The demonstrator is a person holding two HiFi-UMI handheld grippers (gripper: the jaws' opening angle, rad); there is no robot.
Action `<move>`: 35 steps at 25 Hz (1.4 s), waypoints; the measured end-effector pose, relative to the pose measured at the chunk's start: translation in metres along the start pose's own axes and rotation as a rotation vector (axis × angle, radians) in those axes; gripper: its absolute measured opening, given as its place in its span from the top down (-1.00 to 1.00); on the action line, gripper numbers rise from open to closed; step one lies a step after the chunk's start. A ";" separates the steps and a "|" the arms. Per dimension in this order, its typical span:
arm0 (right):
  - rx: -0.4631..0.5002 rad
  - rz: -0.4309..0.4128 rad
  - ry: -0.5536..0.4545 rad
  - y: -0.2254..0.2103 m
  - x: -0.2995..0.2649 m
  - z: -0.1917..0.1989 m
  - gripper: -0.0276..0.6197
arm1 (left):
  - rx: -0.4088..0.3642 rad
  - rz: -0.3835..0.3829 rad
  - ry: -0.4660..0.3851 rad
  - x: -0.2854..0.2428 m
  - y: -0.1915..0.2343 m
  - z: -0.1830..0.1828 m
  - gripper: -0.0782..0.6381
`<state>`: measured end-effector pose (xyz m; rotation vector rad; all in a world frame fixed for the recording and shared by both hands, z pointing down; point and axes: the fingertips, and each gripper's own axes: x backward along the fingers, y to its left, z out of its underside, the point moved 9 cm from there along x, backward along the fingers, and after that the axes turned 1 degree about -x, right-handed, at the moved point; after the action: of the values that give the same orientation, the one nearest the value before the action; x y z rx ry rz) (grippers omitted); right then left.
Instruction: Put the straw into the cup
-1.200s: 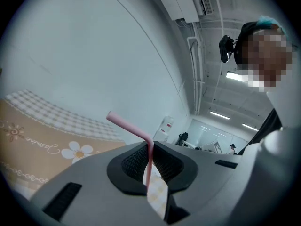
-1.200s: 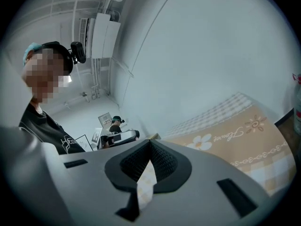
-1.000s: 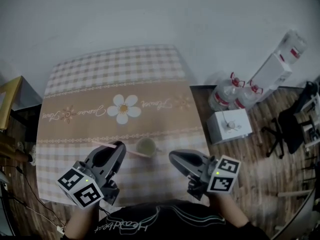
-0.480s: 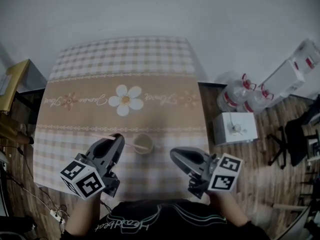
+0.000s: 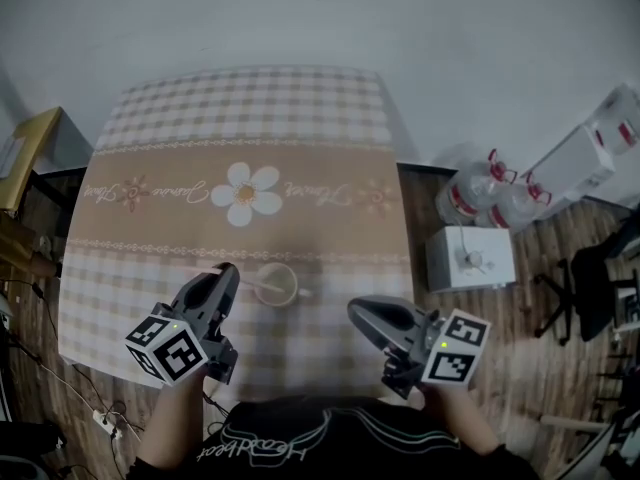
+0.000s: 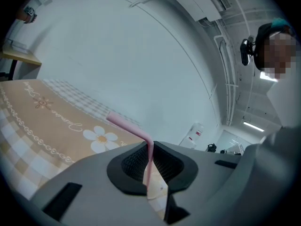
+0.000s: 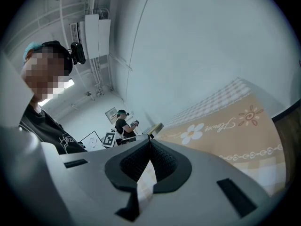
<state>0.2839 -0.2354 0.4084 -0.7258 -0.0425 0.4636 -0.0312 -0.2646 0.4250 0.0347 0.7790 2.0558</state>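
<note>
A small pale cup (image 5: pixel 277 284) stands on the checked tablecloth (image 5: pixel 240 138) near the table's front edge. My left gripper (image 5: pixel 228 273) is just left of it, shut on a pink bendy straw (image 6: pixel 129 125). In the head view the straw (image 5: pixel 254 285) runs from the jaws to the right, its end over the cup's mouth. In the left gripper view the straw's short bent part sticks out up and to the left of the jaws. My right gripper (image 5: pixel 362 313) hovers to the right of the cup, shut with nothing in it.
The table carries a tan band with a white daisy (image 5: pixel 245 193) and script. On the floor to the right stand water jugs (image 5: pixel 470 196) and a white box (image 5: pixel 470 256). A desk chair (image 5: pixel 600 268) is at the far right, and a wooden shelf (image 5: pixel 25 148) at the left.
Both grippers have come lower and nearer the table's front edge. The straw's end has gone from left of the cup to over its mouth.
</note>
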 end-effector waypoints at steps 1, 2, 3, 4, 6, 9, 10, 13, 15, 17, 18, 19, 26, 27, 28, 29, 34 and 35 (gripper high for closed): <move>-0.002 0.003 0.000 -0.002 0.002 0.000 0.88 | -0.011 -0.001 0.002 -0.002 0.000 0.003 0.70; -0.003 0.007 -0.001 -0.004 0.004 0.000 0.88 | -0.019 -0.003 0.009 -0.005 0.001 0.006 0.71; -0.003 0.010 -0.002 -0.006 0.006 0.000 0.88 | -0.021 -0.006 0.017 -0.008 0.002 0.010 0.70; -0.004 0.014 -0.002 -0.008 0.007 0.000 0.88 | -0.016 -0.006 0.023 -0.011 0.004 0.013 0.70; -0.008 0.018 0.000 -0.012 0.009 0.001 0.88 | 0.005 -0.004 0.025 -0.015 0.007 0.019 0.71; -0.015 0.020 0.008 -0.017 0.009 0.004 0.88 | 0.020 -0.009 0.023 -0.019 0.008 0.024 0.70; -0.018 0.021 0.010 -0.018 0.009 0.004 0.88 | 0.022 -0.013 0.026 -0.020 0.009 0.025 0.71; -0.025 0.022 0.015 -0.021 0.009 0.007 0.88 | 0.034 -0.023 0.033 -0.022 0.011 0.030 0.70; -0.027 0.021 0.019 -0.022 0.008 0.008 0.88 | 0.033 -0.019 0.027 -0.022 0.012 0.032 0.70; -0.027 0.020 0.024 -0.022 0.007 0.009 0.88 | 0.035 -0.016 0.022 -0.021 0.013 0.034 0.70; -0.026 0.019 0.026 -0.022 0.006 0.009 0.88 | 0.035 -0.013 0.020 -0.022 0.013 0.035 0.70; -0.025 0.018 0.028 -0.022 0.006 0.010 0.88 | 0.034 -0.009 0.017 -0.022 0.014 0.035 0.70; -0.013 0.011 0.044 -0.020 0.007 0.008 0.88 | 0.051 -0.001 0.004 -0.023 0.020 0.037 0.70; -0.011 0.010 0.047 -0.019 0.007 0.008 0.88 | 0.055 0.000 0.007 -0.023 0.022 0.037 0.70; -0.010 0.010 0.051 -0.019 0.007 0.008 0.88 | 0.056 0.000 0.011 -0.023 0.023 0.038 0.70; -0.009 0.010 0.053 -0.019 0.006 0.008 0.88 | 0.056 0.000 0.015 -0.023 0.023 0.039 0.70; -0.015 -0.009 0.041 -0.017 0.005 0.004 0.88 | 0.046 -0.007 0.036 -0.023 0.027 0.041 0.70; -0.018 -0.012 0.038 -0.016 0.005 0.003 0.88 | 0.045 -0.012 0.043 -0.023 0.028 0.042 0.67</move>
<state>0.2944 -0.2420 0.4208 -0.7514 -0.0149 0.4381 -0.0261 -0.2714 0.4795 0.0113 0.8503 2.0335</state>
